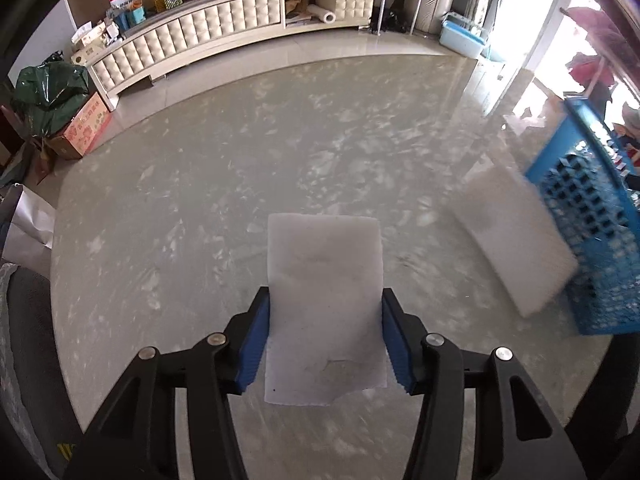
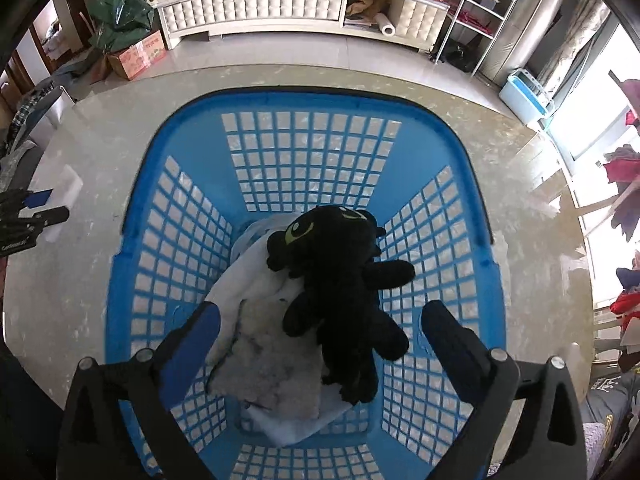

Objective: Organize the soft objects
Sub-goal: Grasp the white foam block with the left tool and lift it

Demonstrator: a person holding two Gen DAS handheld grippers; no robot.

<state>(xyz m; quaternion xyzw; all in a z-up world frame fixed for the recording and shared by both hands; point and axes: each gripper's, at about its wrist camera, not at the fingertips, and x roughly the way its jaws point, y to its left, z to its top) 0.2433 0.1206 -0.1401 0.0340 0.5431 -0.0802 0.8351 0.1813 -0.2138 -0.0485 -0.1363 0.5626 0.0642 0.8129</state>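
Note:
My left gripper (image 1: 325, 295) is shut on a white foam pad (image 1: 324, 264), its blue pads (image 1: 256, 340) pressing the pad's two long edges above the marble table. A second white pad (image 1: 516, 244) lies on the table to the right, against the blue basket (image 1: 592, 240). In the right wrist view my right gripper (image 2: 323, 310) hangs open over the blue basket (image 2: 304, 98). A black plush toy (image 2: 340, 280) lies inside on white cloth and pads (image 2: 260, 360), untouched by the fingers. The left gripper (image 2: 36, 208) shows at the left edge.
The round marble table (image 1: 200, 200) carries the basket near its right side. Beyond it stand a cream padded cabinet (image 1: 224, 28), a cardboard box (image 1: 86, 128) with a green bag, a white wire shelf (image 2: 476, 8) and a light blue bin (image 2: 526, 94) on the floor.

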